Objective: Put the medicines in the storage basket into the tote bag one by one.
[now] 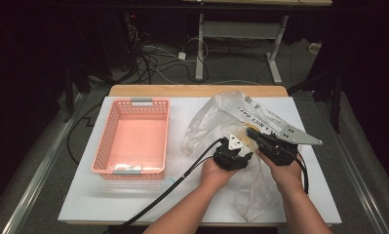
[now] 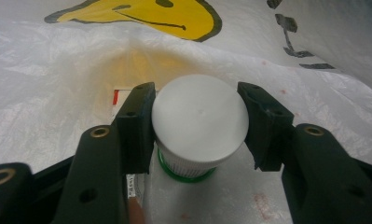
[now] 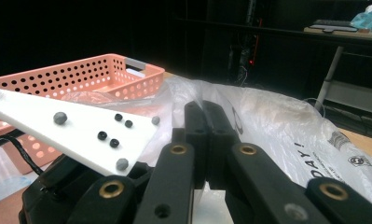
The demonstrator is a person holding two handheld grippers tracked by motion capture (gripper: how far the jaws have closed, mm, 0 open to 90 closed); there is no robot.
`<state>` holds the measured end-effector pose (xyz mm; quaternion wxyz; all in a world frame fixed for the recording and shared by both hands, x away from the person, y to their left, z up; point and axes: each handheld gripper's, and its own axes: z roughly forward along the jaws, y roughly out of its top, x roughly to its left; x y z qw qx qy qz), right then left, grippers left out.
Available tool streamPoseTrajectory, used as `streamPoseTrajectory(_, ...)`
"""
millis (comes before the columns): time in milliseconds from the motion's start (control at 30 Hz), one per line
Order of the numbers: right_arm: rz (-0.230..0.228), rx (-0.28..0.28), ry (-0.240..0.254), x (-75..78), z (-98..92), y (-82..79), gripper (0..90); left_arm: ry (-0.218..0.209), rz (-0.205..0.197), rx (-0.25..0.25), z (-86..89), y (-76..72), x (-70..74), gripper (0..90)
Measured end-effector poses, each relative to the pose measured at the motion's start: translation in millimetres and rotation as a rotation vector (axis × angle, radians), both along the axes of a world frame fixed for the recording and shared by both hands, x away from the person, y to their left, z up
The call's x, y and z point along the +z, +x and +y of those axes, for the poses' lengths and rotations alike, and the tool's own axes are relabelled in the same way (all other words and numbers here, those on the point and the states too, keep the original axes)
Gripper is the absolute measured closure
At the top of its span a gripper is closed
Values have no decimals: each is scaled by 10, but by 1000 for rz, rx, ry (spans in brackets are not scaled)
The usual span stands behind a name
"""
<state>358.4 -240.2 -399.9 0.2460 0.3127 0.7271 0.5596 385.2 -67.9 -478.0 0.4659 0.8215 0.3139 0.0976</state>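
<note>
Inside the plastic bag (image 1: 221, 122), at the worktop's (image 1: 85, 195) three o'clock, the left tool (image 2: 200, 123) is clamping a white-capped bottle (image 2: 200, 121). The right tool (image 3: 204, 140), jaws together, is pinching the bag's plastic beside it.

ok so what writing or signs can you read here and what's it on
"A NICE DAY" in black on the plastic bag.
"DAY!" on the same bag, seen from the right gripper view.
Yellow smiley face, a picture only, on the bag.
Red and white label beside the white-capped bottle: too blurred to read.
</note>
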Motion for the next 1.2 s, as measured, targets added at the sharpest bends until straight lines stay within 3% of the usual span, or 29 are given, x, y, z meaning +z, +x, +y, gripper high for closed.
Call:
streamPoseTrajectory(267, 3, -7, 2, 1, -7, -3, 900, 16, 9, -21, 46, -52, 58, 369)
streamPoseTrajectory(467, 2, -9, 0, -6, -13, 1, 900, -26, 16, -33, 151, -155, 79, 306)
streamPoseTrajectory(867, 3, -11, -9, -10, -1, -6, 900, -42, 50, -74, 385, -432, 70, 189)
streamPoseTrajectory(1067, 2, -12, -11, -16, 9, -3, 900, -44, 54, -54, 518, -561, 55, 114)
streamPoseTrajectory(1200, -2, -14, -13, -16, 8, -4, 900, -51, 66, -43, 623, -619, 68, 20)
